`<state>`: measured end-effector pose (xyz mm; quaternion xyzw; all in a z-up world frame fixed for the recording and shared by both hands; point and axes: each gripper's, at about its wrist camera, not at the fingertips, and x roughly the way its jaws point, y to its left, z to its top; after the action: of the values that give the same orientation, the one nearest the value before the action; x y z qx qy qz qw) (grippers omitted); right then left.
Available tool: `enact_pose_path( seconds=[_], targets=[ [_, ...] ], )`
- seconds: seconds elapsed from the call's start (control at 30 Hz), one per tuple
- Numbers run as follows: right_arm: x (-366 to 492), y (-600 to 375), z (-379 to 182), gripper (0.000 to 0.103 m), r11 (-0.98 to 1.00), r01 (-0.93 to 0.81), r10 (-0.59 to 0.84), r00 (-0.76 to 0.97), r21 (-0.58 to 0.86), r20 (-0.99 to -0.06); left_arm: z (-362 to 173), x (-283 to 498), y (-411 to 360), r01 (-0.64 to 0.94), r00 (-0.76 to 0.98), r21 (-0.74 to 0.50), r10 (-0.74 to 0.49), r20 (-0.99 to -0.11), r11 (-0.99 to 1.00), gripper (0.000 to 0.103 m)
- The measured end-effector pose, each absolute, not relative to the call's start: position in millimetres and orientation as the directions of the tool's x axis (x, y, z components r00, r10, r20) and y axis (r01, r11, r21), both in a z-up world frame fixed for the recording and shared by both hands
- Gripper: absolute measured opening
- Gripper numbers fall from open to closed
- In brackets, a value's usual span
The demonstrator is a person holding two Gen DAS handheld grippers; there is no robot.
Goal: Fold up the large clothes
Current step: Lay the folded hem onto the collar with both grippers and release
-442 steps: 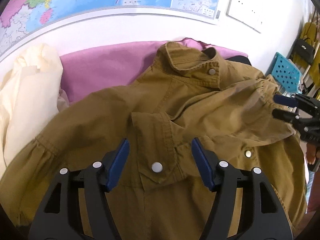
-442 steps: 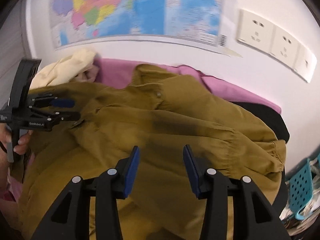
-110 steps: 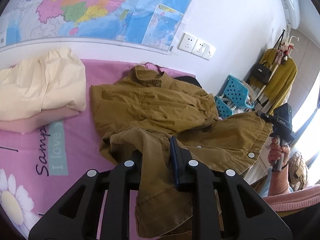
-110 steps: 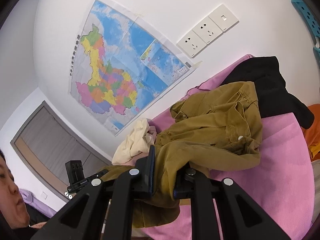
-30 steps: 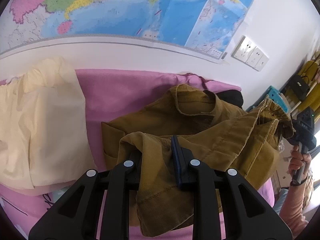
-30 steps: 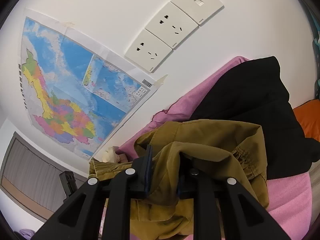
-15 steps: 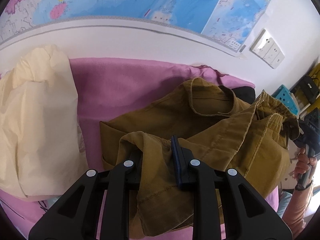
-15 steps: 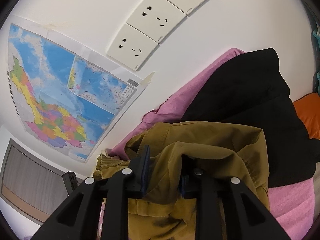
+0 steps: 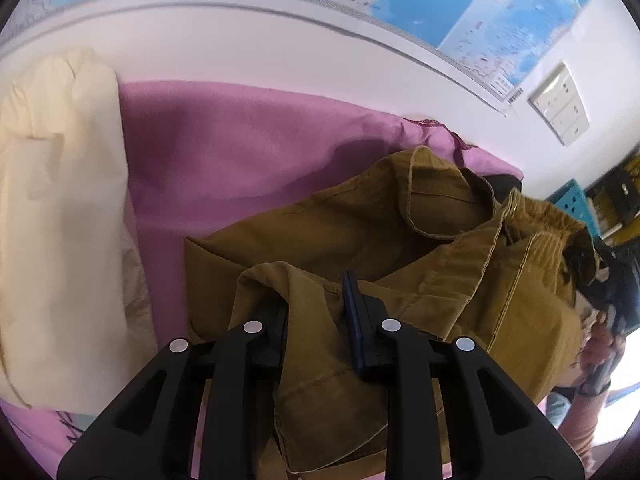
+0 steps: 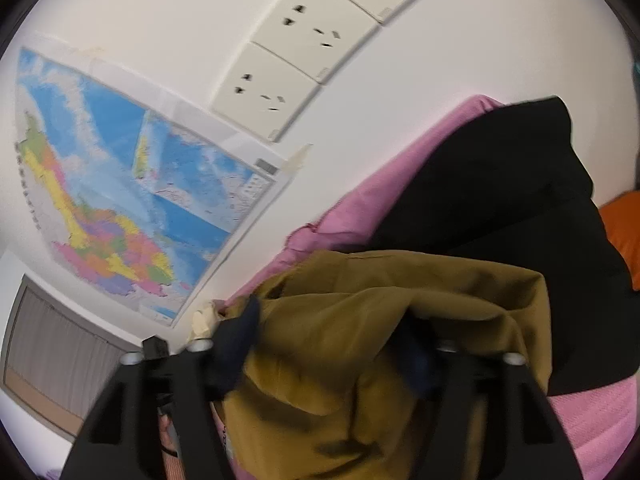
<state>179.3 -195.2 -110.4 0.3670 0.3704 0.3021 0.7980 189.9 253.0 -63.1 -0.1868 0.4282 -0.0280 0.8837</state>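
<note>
An olive-brown jacket (image 9: 360, 232) lies on the pink bed sheet (image 9: 240, 152), its collar toward the wall, the lower part folded up over it. My left gripper (image 9: 316, 312) is shut on a bunch of the jacket's hem. In the right wrist view my right gripper (image 10: 332, 344) has its jaws spread wide, with jacket cloth (image 10: 360, 320) draped between and over them. The right gripper also shows at the right edge of the left wrist view (image 9: 604, 280), by the jacket's elastic hem.
A cream garment (image 9: 56, 200) lies folded at the left on the sheet. A black garment (image 10: 500, 208) lies at the right by the wall, with an orange thing (image 10: 624, 232) beyond. A map (image 10: 120, 200) and wall sockets (image 10: 304, 56) are on the wall.
Both grippers have carried the jacket's hem forward toward the collar and the wall. My right gripper's jaws have spread apart from being shut on the cloth.
</note>
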Motion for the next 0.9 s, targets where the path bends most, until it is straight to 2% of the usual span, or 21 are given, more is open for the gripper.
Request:
enact_pose_path(
  seconds=[0.07, 0.17, 0.33, 0.5, 0.57, 0.63, 0.67, 0.7, 0.9],
  targets=[
    [172.4, -193.0, -100.4, 0.077, 0.582, -0.255, 0.737, 0.567, 0.772, -0.368, -65.4, 192.9, 254.6, -0.116, 0.626, -0.365, -0.218, -0.749, 0.924, 0.023],
    [161.9, -184.0, -87.6, 0.08, 0.645, -0.323, 0.714, 0.577, 0.692, -0.396, -68.9, 196.3, 254.3, -0.117, 0.625, -0.369, -0.221, -0.749, 0.922, 0.023],
    [158.6, -146.7, -87.7, 0.08, 0.795, -0.381, 0.603, 0.58, 0.472, -0.548, -76.3, 201.4, 255.5, -0.123, 0.62, -0.39, -0.237, -0.748, 0.912, 0.024],
    [169.4, -113.7, -112.3, 0.077, 0.912, -0.359, 0.394, 0.623, 0.2, -0.676, -78.8, 199.8, 257.7, -0.118, 0.624, -0.402, -0.248, -0.741, 0.908, 0.024],
    [171.4, -106.9, -120.7, 0.066, 0.923, -0.36, 0.347, 0.63, 0.134, -0.695, -79.1, 201.0, 258.0, -0.115, 0.625, -0.403, -0.249, -0.74, 0.908, 0.025],
    [170.8, -98.6, -125.2, 0.035, 0.925, -0.375, 0.301, 0.638, 0.056, -0.708, -79.0, 201.3, 258.8, -0.114, 0.625, -0.41, -0.255, -0.737, 0.905, 0.027],
    [170.3, -97.1, -124.5, 0.031, 0.928, -0.372, 0.284, 0.647, 0.031, -0.708, -79.2, 201.1, 259.4, -0.114, 0.626, -0.418, -0.261, -0.735, 0.901, 0.028],
    [170.3, -97.2, -122.4, 0.015, 0.924, -0.379, 0.298, 0.644, 0.044, -0.705, -78.8, 200.5, 260.2, -0.115, 0.627, -0.425, -0.266, -0.732, 0.898, 0.029],
    [177.7, -108.2, -87.1, 0.009, 0.938, -0.335, 0.312, 0.706, 0.089, -0.635, -61.7, 191.7, 258.5, -0.086, 0.656, -0.444, -0.285, -0.699, 0.892, 0.036]
  ],
)
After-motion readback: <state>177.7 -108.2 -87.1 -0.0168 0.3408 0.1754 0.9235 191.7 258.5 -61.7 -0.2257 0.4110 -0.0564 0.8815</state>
